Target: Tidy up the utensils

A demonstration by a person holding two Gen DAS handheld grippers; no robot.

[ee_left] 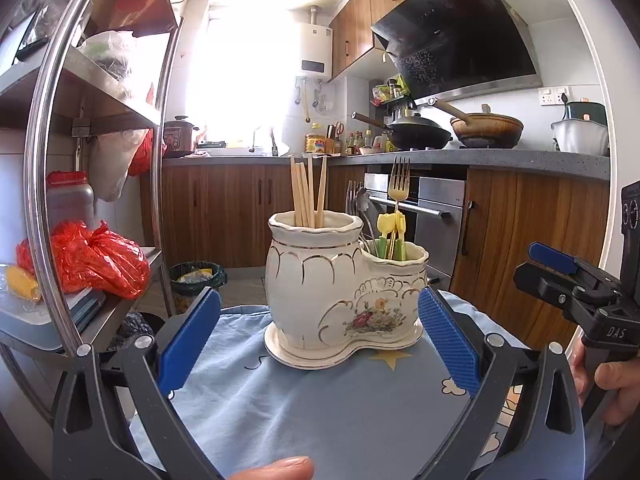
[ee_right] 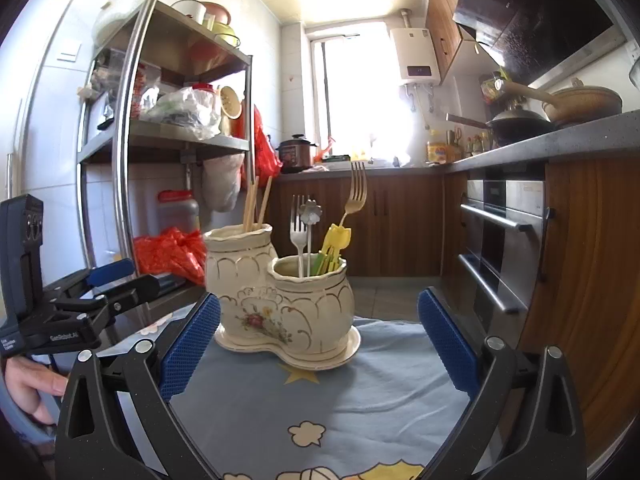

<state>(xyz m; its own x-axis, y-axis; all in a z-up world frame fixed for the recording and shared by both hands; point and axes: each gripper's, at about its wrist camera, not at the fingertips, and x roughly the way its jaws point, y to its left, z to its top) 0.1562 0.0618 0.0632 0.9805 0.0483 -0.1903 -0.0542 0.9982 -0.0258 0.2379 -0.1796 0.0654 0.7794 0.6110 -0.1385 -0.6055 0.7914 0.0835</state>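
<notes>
A white ceramic two-pot utensil holder (ee_left: 344, 292) (ee_right: 280, 300) with gold trim and a flower print stands on its saucer on a blue cloth (ee_left: 320, 408) (ee_right: 340, 392). The taller pot holds several wooden chopsticks (ee_left: 308, 192) (ee_right: 256, 204). The lower pot holds a gold fork (ee_left: 399, 184) (ee_right: 356, 192), a silver fork (ee_right: 297, 224), a flower-headed spoon (ee_right: 311, 212) and yellow-green plastic picks (ee_left: 392, 232) (ee_right: 336, 244). My left gripper (ee_left: 320, 332) is open and empty, its blue pads either side of the holder, short of it. My right gripper (ee_right: 320, 336) is open and empty, likewise facing the holder.
A steel shelf rack (ee_left: 100, 128) (ee_right: 132, 132) with bags and jars stands to the left. Wooden cabinets, an oven (ee_right: 504, 240) and a counter with woks (ee_left: 420, 132) lie behind and right. A bin (ee_left: 196, 280) stands on the floor.
</notes>
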